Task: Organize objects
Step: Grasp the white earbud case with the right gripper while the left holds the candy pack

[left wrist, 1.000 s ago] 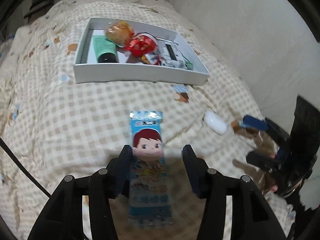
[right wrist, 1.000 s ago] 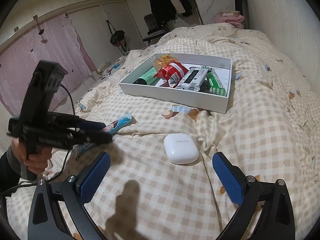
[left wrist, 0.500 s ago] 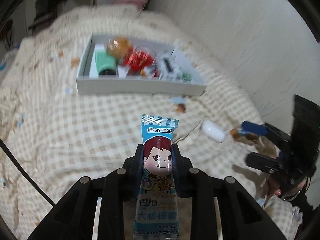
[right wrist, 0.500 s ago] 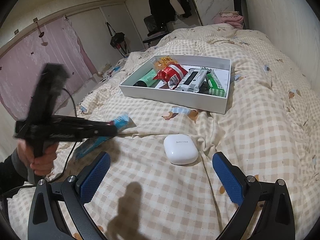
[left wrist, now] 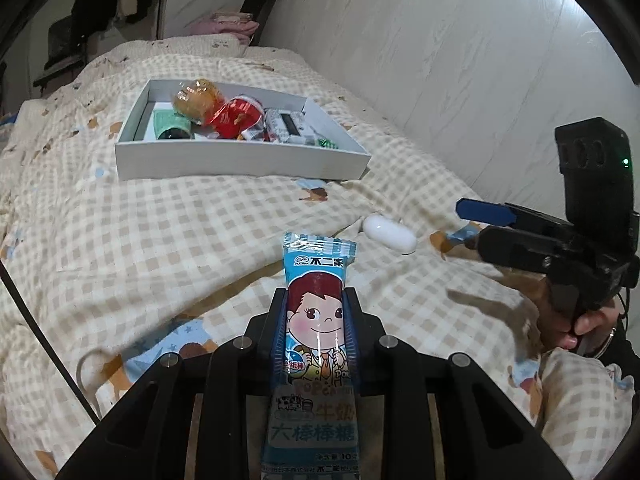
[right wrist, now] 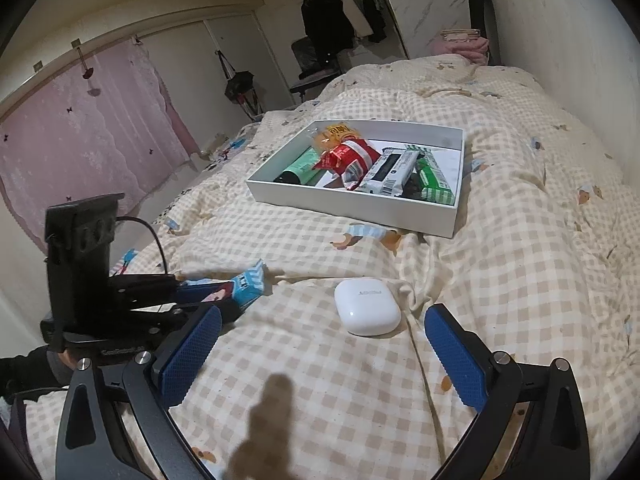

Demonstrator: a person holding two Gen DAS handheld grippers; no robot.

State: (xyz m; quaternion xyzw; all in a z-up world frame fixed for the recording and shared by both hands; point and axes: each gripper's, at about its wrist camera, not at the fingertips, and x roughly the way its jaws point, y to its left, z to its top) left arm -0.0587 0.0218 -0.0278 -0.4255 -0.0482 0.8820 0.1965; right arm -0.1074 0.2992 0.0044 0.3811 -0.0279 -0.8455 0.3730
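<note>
Your left gripper (left wrist: 316, 320) is clamping the blue candy pack (left wrist: 316, 344) between its pads, holding it lengthwise above the checked quilt (left wrist: 160, 240), with the pack's crimped top sticking out past the fingertips. Your right gripper (right wrist: 320, 356) is hovering with its jaws spread wide and nothing between them, just short of the white case (right wrist: 366, 306) lying on the quilt. Farther up the bed, the white box (right wrist: 352, 210) is sitting well apart from both grippers. It is holding a green tube (right wrist: 304, 166), a red packet (right wrist: 346, 156), an orange bag (right wrist: 336, 134), a white wrapper (right wrist: 394, 170) and a green pack (right wrist: 434, 180), all crowded together.
</note>
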